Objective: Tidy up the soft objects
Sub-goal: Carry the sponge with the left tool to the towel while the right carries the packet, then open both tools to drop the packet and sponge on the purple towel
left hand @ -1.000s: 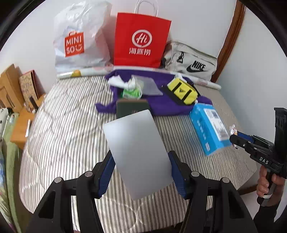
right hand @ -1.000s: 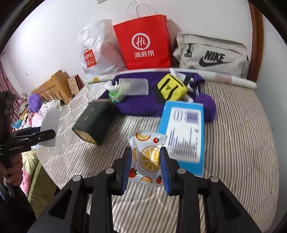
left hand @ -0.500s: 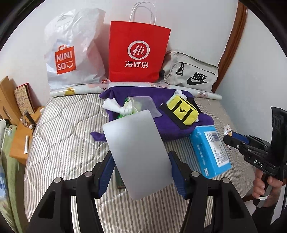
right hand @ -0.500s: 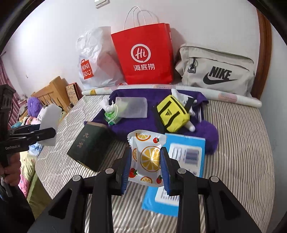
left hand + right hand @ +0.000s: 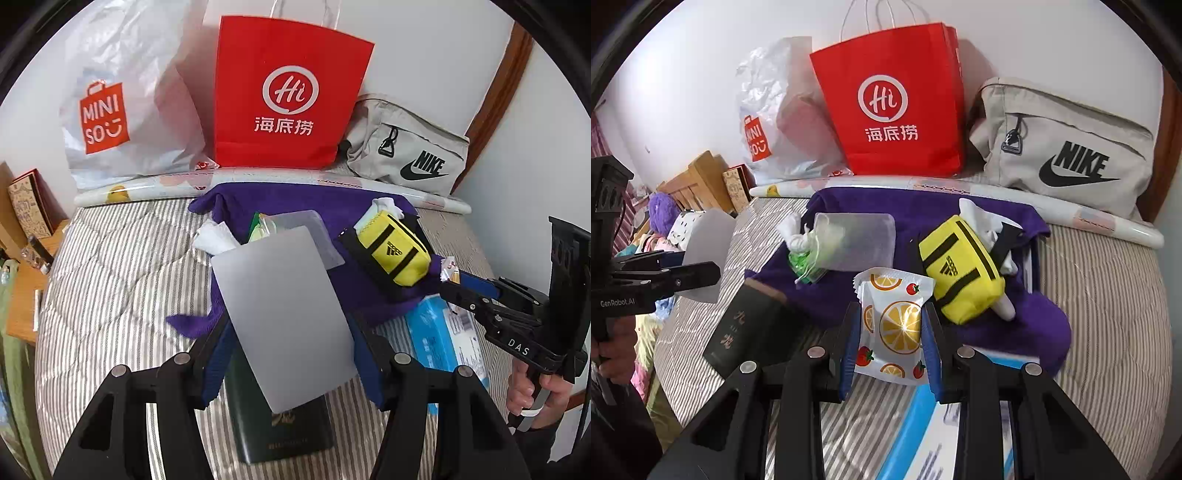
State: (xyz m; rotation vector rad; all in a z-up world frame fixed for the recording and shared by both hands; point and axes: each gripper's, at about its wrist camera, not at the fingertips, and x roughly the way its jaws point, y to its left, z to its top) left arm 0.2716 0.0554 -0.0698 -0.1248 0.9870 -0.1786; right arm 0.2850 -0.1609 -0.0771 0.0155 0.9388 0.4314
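Striped quilted bedding (image 5: 110, 280) spreads beneath both of my claws, with a purple towel (image 5: 923, 210) lying on it ahead of them. Against the wall beyond the towel stand a white shopping bag (image 5: 122, 110), a red paper bag (image 5: 894, 110) and a grey sports bag (image 5: 1067, 147), left to right.

My left claw (image 5: 288, 354) is closed on a flat grey pouch (image 5: 284, 317), its blue pads pressing the pouch's two long edges so that it sticks up and forward, tilted a little to the left. Directly under that claw lies a dark green box (image 5: 284, 432); a blue box (image 5: 439, 332) lies to its right, partly under the towel's edge.

My right claw (image 5: 890, 347) is narrow, clamped on a small snack packet printed with orange slices and strawberries (image 5: 894, 325), which stands upright between the pads. Just ahead and to the right of that claw a yellow pouch with black stripes (image 5: 960, 273) rests on the towel, touching a white plush thing behind it. Ahead and to the left lies a frosted clear pouch (image 5: 857, 240) beside a green and white bundle (image 5: 801, 254).
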